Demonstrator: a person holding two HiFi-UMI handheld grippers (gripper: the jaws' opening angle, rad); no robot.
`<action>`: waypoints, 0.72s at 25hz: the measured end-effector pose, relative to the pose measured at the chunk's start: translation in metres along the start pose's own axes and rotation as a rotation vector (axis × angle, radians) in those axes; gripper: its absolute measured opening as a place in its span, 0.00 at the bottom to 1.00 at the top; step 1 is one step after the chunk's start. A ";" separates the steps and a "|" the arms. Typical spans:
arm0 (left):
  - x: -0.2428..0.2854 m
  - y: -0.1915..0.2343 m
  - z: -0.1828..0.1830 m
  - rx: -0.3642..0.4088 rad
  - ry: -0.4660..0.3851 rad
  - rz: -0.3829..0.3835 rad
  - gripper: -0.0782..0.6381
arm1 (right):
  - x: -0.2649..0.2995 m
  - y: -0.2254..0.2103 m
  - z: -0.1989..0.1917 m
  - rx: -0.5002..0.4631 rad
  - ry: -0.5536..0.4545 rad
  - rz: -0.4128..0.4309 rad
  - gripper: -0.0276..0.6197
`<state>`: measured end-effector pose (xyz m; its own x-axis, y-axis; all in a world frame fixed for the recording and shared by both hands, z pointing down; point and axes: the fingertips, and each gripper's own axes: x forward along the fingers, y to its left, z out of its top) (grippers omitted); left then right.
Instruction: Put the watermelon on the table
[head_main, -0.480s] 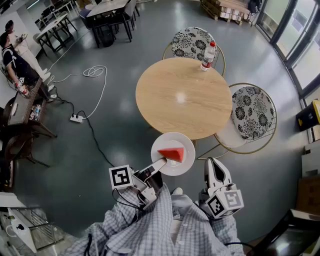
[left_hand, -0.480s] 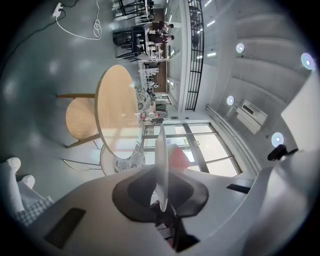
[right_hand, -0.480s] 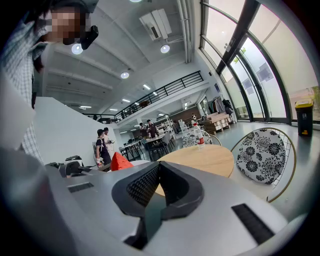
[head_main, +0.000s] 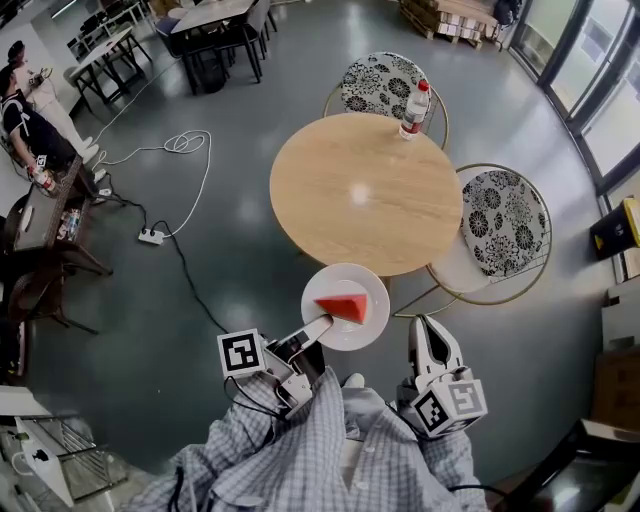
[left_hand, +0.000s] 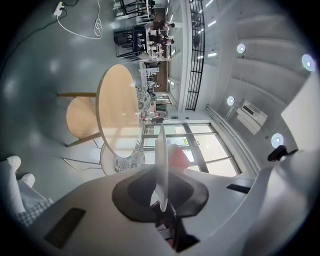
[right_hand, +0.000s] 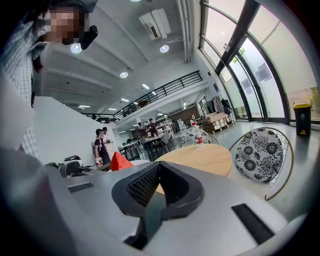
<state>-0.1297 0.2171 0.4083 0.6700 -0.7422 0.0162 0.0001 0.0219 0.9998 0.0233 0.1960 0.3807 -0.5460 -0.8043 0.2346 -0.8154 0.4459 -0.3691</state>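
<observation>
Room: grey floor, round wooden table (head_main: 352, 190) centre frame
Left gripper (head_main: 321, 326): clamped on white plate (head_main: 345, 278) rim, watermelon slice (head_main: 343, 307) on top
Right gripper (head_main: 428, 330): pinched closed, empty, lower right

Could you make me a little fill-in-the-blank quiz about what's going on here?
The left gripper pinches the rim of a white ___.
On the plate lies a red wedge of ___.
The only thing standing on the round wooden table is a plastic ___.
Missing words: plate; watermelon; bottle.
</observation>
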 end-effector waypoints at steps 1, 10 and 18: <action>0.000 0.000 0.000 -0.001 0.001 0.001 0.15 | 0.000 0.000 -0.001 0.010 0.005 -0.006 0.06; -0.003 -0.003 0.001 0.002 0.021 -0.002 0.15 | 0.002 0.000 -0.009 0.251 0.023 -0.003 0.06; -0.009 -0.001 0.003 -0.004 0.047 -0.008 0.15 | 0.010 0.028 -0.026 0.432 0.056 0.091 0.14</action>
<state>-0.1382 0.2216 0.4070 0.7044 -0.7098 0.0078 0.0085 0.0194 0.9998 -0.0102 0.2111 0.3957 -0.6310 -0.7417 0.2274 -0.6147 0.2992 -0.7298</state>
